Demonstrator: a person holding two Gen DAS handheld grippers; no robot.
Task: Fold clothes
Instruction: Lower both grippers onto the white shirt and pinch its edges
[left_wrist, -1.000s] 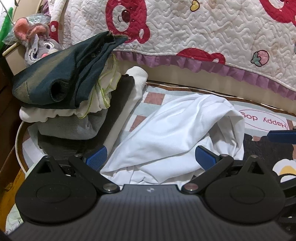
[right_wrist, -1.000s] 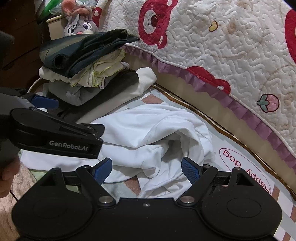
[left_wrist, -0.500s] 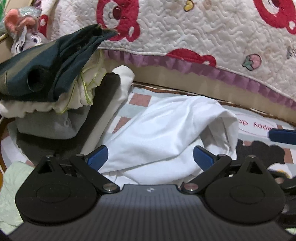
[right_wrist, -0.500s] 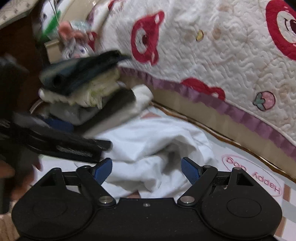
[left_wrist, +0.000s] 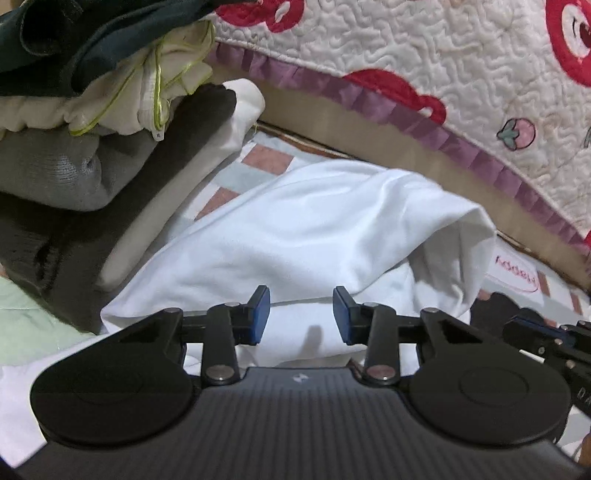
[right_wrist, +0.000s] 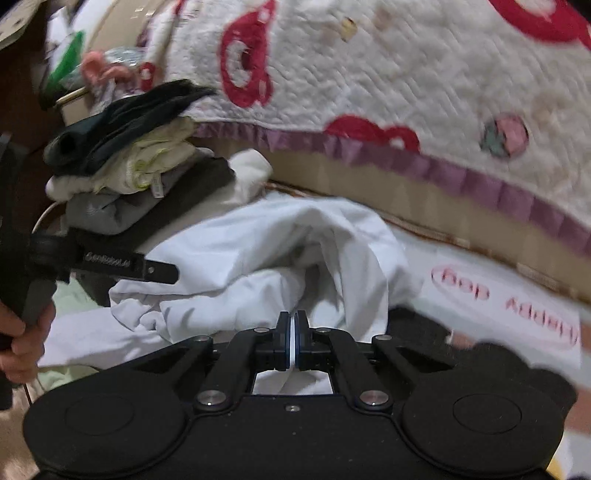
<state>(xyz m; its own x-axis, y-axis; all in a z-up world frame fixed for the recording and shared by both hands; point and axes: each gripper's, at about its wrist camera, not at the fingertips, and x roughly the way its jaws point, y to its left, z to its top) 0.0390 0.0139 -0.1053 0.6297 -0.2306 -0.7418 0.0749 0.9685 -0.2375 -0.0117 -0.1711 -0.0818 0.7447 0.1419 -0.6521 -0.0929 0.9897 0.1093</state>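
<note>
Parted tongs (left_wrist: 301, 314), white garment (left_wrist: 314, 225), folded stack (left_wrist: 92, 147)

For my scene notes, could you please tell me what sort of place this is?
Probably a bedroom: a quilt with a purple frill hangs over a bed edge, a stack of folded clothes sits beside it, and a white garment lies on a patterned mat.

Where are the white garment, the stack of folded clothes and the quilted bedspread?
white garment (left_wrist: 314, 229), left wrist view, its smooth upper fold.
stack of folded clothes (left_wrist: 55, 166), left wrist view, the grey layer.
quilted bedspread (right_wrist: 406, 74), right wrist view, its cream quilting.
</note>
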